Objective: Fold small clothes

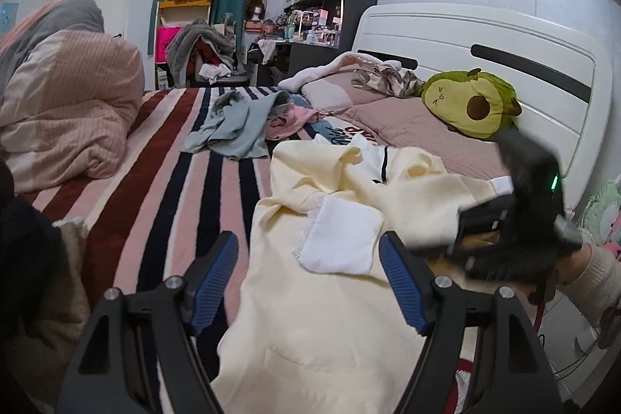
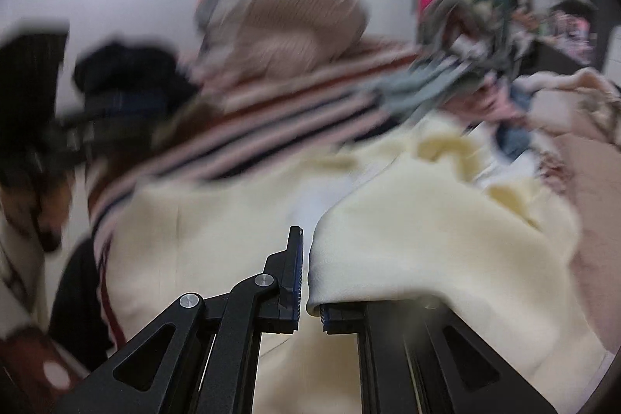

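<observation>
A cream-yellow garment (image 1: 310,317) with a white pocket patch (image 1: 341,239) lies spread on the striped bed. My left gripper (image 1: 308,258) is open above it, jaws wide apart, holding nothing. My right gripper (image 2: 308,258) is shut on an edge of the cream garment (image 2: 407,239), which drapes over its right finger; the view is blurred by motion. The right gripper also shows at the right of the left wrist view (image 1: 516,220), held in a hand.
A striped blanket (image 1: 155,161) covers the bed. A pink duvet (image 1: 66,111) is heaped at left. A grey-blue garment (image 1: 236,127) and pink clothes (image 1: 291,119) lie further back. An avocado plush (image 1: 473,103) sits by the white headboard (image 1: 465,37).
</observation>
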The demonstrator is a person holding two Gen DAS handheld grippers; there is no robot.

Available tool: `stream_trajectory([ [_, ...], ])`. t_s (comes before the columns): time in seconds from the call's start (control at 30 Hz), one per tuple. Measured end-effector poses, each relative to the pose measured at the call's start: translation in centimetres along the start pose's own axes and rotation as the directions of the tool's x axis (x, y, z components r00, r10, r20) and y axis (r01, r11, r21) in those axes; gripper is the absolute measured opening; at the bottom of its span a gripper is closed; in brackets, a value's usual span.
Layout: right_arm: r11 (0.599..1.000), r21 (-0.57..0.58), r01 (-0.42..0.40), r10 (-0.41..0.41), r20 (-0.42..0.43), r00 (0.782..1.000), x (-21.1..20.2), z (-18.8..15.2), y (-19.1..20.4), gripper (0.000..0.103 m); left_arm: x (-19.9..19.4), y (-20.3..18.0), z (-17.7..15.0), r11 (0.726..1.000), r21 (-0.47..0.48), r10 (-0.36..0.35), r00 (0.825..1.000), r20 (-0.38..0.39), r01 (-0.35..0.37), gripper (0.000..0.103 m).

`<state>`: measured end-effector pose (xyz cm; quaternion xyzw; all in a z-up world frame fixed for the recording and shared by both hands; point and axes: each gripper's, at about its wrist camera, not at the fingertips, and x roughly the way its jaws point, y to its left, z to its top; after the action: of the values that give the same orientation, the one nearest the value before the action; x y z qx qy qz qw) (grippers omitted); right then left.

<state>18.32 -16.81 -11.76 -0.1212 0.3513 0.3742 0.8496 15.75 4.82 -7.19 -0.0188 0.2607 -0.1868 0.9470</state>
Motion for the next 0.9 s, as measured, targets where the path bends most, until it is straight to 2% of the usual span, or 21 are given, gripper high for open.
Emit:
stream_trajectory([
  [0.17, 0.999, 0.017, -0.04, 0.043, -0.178, 0.983, 3.9, -2.2, 1.2, 0.006, 0.3, 0.4, -0.5, 1.0, -0.018, -0.009, 1.0, -0.014, 0.008, 0.072],
  [0.23, 0.998, 0.045, -0.034, 0.043, -0.205, 0.978, 4.5, -2.4, 0.8, 0.007, 0.4, 0.2, -0.7, 1.0, -0.018, -0.013, 1.0, -0.018, 0.012, 0.072],
  [0.3, 0.996, 0.081, -0.035, 0.052, -0.212, 0.976, 4.7, -2.8, 0.5, 0.014, 0.4, 0.0, -0.7, 1.0, -0.015, -0.014, 1.0, -0.019, 0.014, 0.072],
  [0.37, 0.991, 0.121, -0.061, 0.085, -0.204, 0.975, 3.8, -3.0, 0.1, 0.028, 0.2, -0.4, -0.7, 1.0, -0.009, -0.013, 1.0, -0.02, 0.013, 0.072],
  [0.43, 0.99, 0.126, -0.065, 0.088, -0.189, 0.978, 2.3, -3.2, 0.1, 0.033, 0.1, -0.8, -0.5, 1.0, -0.001, -0.012, 1.0, -0.018, 0.012, 0.072],
  [0.57, 0.989, 0.144, -0.041, 0.06, -0.129, 0.99, -2.0, -4.0, 0.2, 0.034, 0.0, -1.4, -0.2, 1.0, 0.008, -0.015, 1.0, -0.014, 0.015, 0.072],
  [0.67, 0.98, 0.197, 0.021, -0.009, -0.061, 0.998, -6.4, -5.2, -1.6, 0.038, 0.0, -2.1, 0.1, 1.0, 0.013, -0.022, 1.0, -0.01, 0.022, 0.072],
  [0.73, 0.955, 0.277, 0.11, -0.107, -0.026, 0.994, -9.4, -6.7, -4.0, 0.043, 0.2, -2.8, 0.3, 0.999, 0.021, -0.03, 0.999, -0.012, 0.031, 0.072],
  [0.83, 0.876, 0.431, 0.218, -0.24, -0.004, 0.971, -13.1, -9.5, -8.2, 0.051, 0.4, -4.0, 0.5, 0.998, 0.041, -0.036, 0.999, -0.024, 0.037, 0.072],
  [0.9, 0.805, 0.512, 0.298, -0.336, -0.019, 0.942, -14.9, -11.8, -10.6, 0.058, 0.7, -4.8, 0.6, 0.998, 0.058, -0.036, 0.999, -0.037, 0.039, 0.072],
])
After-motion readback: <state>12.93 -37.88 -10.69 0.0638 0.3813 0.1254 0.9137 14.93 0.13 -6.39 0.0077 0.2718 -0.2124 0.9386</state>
